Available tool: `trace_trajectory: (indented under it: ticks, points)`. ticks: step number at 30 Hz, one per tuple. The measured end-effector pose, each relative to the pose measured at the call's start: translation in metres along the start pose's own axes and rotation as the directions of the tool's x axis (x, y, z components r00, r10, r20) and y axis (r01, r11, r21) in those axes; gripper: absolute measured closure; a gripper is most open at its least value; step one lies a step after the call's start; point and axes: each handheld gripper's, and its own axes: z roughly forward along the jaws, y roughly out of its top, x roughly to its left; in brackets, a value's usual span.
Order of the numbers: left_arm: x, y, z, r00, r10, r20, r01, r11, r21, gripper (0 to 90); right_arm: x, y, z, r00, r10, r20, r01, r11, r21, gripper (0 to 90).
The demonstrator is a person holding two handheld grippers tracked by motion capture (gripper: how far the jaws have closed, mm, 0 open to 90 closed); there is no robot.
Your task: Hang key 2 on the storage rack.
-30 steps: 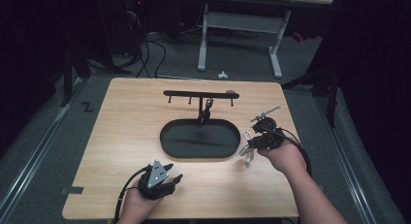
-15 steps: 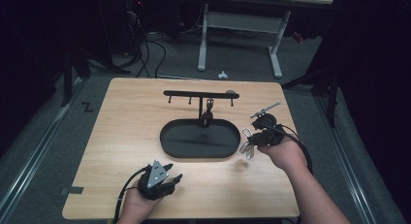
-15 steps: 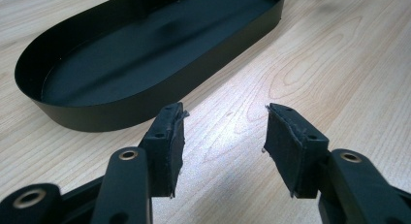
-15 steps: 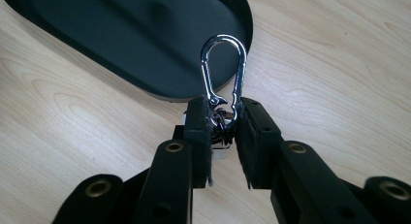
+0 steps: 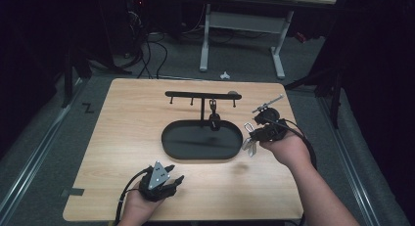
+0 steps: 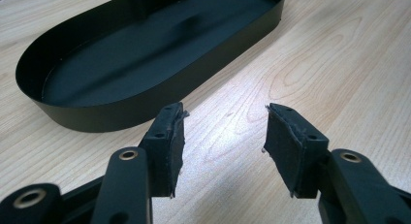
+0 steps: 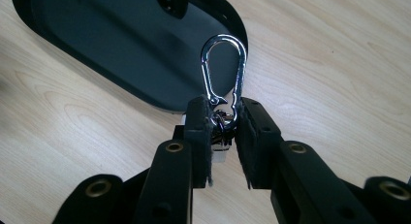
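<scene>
my left tongs [image 5: 177,179] rest low on the table [image 5: 122,138], near my side. they are wide apart with nothing in them, just waiting. in the middle sits the black tray [image 5: 171,150] with its hook bar [image 5: 203,95]; one thing already hangs there. my right tongs [image 5: 252,137] are clamped on the bottom of a shiny clip [image 7: 224,71], just past the tray's right end. i hold it by the bottom so the loop stays free, i think for a hook.
</scene>
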Motion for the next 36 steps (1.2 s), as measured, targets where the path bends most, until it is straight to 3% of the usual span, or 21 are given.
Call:
trace_trajectory:
  ticks: [14,36]
  points:
    - [0.001,0.000,-0.001,1.0000,-0.002,0.001,0.002,1.0000,-0.001,48.9,0.006,0.030,-0.012,0.9999,-0.015,0.007,0.015,0.999,-0.042,75.6]
    - [0.003,-0.003,-0.002,0.9999,-0.014,0.002,0.014,0.9999,-0.002,48.9,0.007,0.063,-0.001,0.9999,0.000,0.011,0.001,0.998,-0.070,75.6]
